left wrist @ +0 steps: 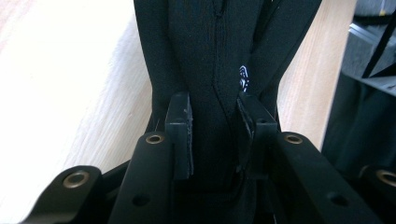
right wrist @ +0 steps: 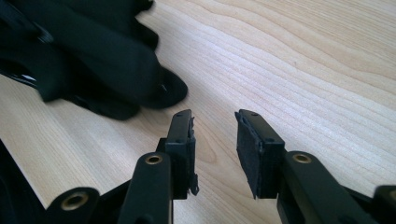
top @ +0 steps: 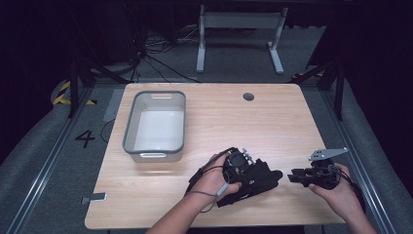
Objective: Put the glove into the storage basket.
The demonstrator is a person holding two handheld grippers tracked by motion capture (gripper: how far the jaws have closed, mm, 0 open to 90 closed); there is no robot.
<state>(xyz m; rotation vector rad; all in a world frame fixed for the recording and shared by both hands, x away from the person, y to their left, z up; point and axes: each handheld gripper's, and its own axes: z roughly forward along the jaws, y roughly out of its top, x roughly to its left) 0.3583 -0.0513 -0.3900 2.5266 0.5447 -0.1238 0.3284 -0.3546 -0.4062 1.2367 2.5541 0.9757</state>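
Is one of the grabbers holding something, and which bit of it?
Yes. The left gripper pinches the black glove along its middle seam, jaws on either side. The right gripper holds nothing.

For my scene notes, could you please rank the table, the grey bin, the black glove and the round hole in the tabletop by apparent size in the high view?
1. table
2. grey bin
3. black glove
4. round hole

Probably a lab: dark curtains, floor rails [top: 41, 168], hazard tape [top: 62, 92], cables [top: 151, 56] behind a wooden table [top: 219, 117].
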